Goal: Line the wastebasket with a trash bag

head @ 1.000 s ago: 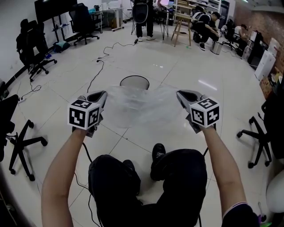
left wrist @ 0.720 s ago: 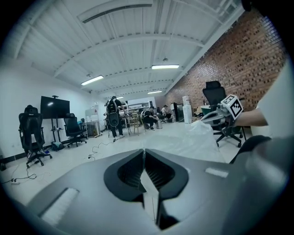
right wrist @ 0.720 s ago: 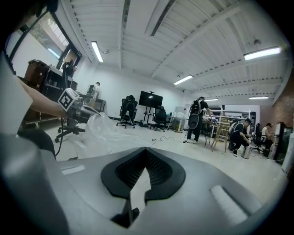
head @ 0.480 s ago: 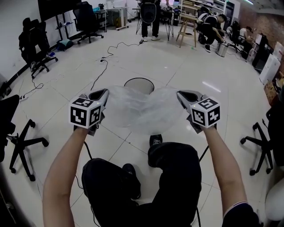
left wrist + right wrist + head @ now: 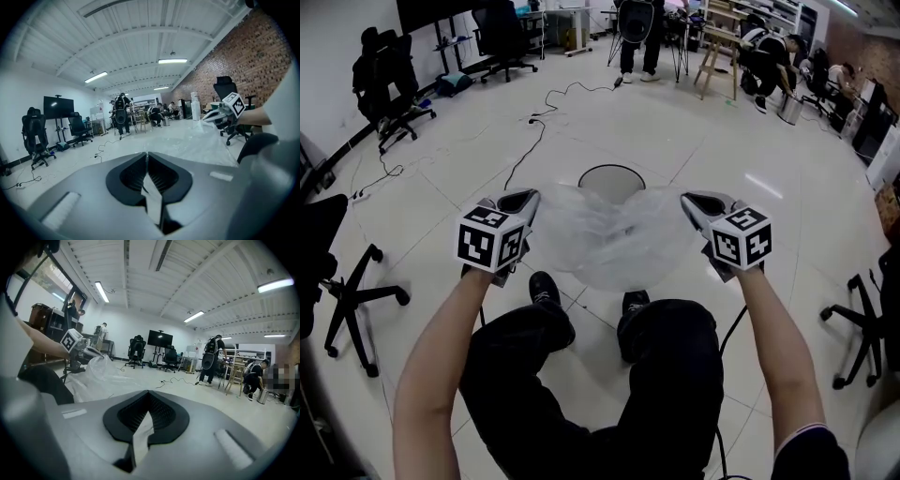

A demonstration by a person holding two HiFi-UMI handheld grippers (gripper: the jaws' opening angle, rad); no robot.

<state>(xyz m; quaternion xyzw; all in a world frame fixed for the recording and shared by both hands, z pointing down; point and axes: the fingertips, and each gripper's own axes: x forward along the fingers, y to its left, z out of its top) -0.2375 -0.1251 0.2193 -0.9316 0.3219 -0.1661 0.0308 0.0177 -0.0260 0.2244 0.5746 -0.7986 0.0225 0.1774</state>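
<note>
As left tool, right tool clamp one bag, one seemingly round wastebasket beyond.

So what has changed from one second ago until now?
The person stepped toward the wastebasket, bringing the trash bag nearer to it. Nothing was taken or released: the left gripper and right gripper stay shut on the bag's edges, holding it stretched between them.
</note>
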